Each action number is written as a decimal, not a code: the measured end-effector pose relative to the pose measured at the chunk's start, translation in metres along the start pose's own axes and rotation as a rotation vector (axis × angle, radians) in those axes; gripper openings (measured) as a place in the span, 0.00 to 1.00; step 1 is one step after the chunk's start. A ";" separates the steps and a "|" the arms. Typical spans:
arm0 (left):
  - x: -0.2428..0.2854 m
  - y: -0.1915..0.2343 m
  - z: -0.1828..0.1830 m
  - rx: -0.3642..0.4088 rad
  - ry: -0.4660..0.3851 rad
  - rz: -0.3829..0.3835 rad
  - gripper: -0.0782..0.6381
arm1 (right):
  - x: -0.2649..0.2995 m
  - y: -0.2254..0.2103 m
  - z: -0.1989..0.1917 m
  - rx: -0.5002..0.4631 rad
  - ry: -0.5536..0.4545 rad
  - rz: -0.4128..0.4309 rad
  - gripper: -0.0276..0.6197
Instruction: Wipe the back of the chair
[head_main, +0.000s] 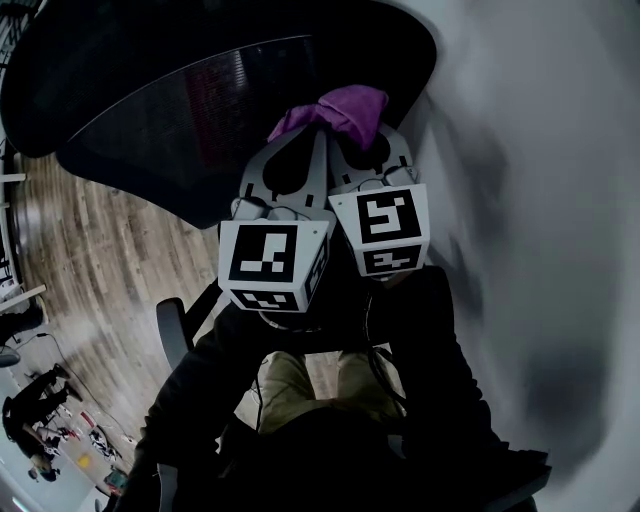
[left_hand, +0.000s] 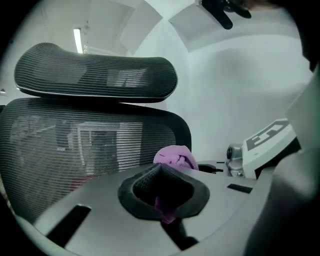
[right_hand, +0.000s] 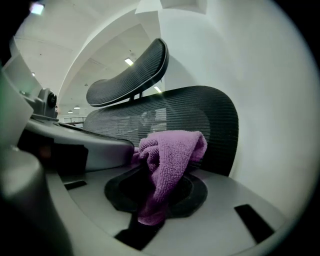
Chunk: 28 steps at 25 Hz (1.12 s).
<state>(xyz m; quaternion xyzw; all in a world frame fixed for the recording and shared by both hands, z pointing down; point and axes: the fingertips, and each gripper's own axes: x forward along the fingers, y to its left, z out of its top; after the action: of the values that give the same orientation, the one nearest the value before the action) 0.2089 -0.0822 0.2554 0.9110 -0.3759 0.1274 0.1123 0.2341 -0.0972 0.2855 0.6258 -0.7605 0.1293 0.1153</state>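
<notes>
Mesh on the chair back (head_main: 200, 90) is showing no streak, damp patch or dust line, so nothing is telling how much of it is wiped. Judging by that, most or all of the wiping is probably still waiting. The chair back is standing upright right in front of both grippers, filling the top of the head view, with its curved headrest (left_hand: 95, 75) sitting just above its top edge. A purple cloth (head_main: 335, 112) is bunching up close against the mesh near the right-hand edge of the back; whether it is actually pressing on the mesh I cannot tell. The left gripper (left_hand: 160, 167) is closing on one end of the cloth, a purple strip showing in the throat between its jaws. The right gripper (right_hand: 165, 165) is clamping the other end, the cloth folding over its tips and hanging down between them. The two grippers are working side by side, nearly touching. A pale wall (head_main: 540, 200) is running close along the right of the chair, likely cramping any sweep that way. Wooden floor (head_main: 90, 260) is lying to the left, and the person's trousers (head_main: 295, 385) are showing below.
</notes>
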 end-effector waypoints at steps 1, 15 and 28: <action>0.003 -0.005 -0.001 0.002 0.000 -0.005 0.12 | -0.002 -0.005 -0.002 0.002 0.000 -0.004 0.16; 0.035 -0.058 0.002 0.022 -0.009 -0.085 0.12 | -0.026 -0.055 -0.013 0.034 -0.006 -0.035 0.17; 0.050 -0.081 0.002 0.016 0.007 -0.105 0.12 | -0.038 -0.084 -0.017 0.041 -0.009 -0.080 0.17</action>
<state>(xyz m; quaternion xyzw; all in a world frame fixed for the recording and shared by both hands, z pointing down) 0.3013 -0.0598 0.2605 0.9299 -0.3261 0.1276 0.1127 0.3244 -0.0716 0.2934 0.6586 -0.7325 0.1373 0.1042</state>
